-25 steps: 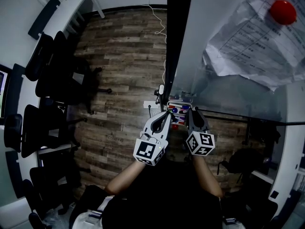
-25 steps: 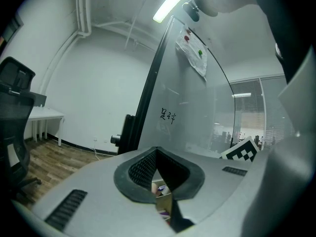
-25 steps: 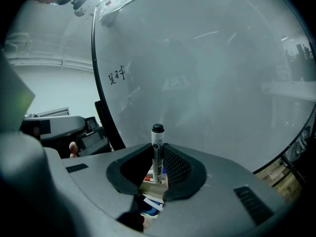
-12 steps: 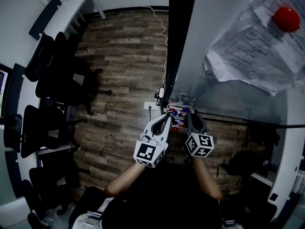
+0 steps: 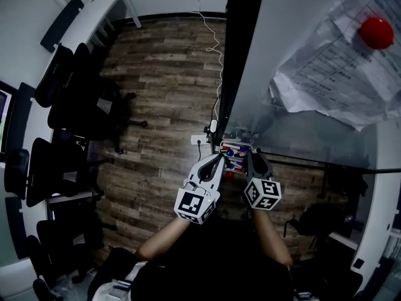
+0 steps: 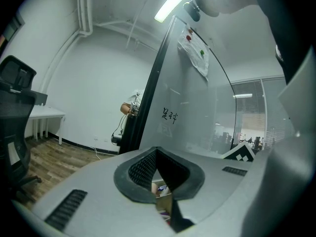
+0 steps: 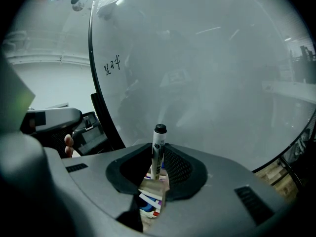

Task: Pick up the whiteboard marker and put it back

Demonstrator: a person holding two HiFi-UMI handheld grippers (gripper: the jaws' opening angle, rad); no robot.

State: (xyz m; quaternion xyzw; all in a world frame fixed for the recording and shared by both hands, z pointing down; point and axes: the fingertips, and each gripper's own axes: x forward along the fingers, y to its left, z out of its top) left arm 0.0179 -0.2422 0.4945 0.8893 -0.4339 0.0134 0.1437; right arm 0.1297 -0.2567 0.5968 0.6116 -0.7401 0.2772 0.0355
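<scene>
In the right gripper view a whiteboard marker (image 7: 158, 149), white-bodied with a black cap, stands upright between the jaws of my right gripper (image 7: 157, 162), which is shut on it. Under it lies the marker tray (image 7: 148, 204) with several coloured markers. In the head view that tray (image 5: 235, 150) sits at the foot of the whiteboard (image 5: 301, 42), and both grippers point at it: the left gripper (image 5: 215, 160) at its left end, the right gripper (image 5: 253, 158) over it. My left gripper (image 6: 157, 179) has its jaws together with nothing held.
Paper sheets (image 5: 338, 74) and a red magnet (image 5: 376, 32) hang on the whiteboard. Black office chairs (image 5: 69, 93) and a white desk (image 5: 94, 17) stand at the left on the wooden floor. A cable (image 5: 216, 49) runs along the board's edge to a socket strip.
</scene>
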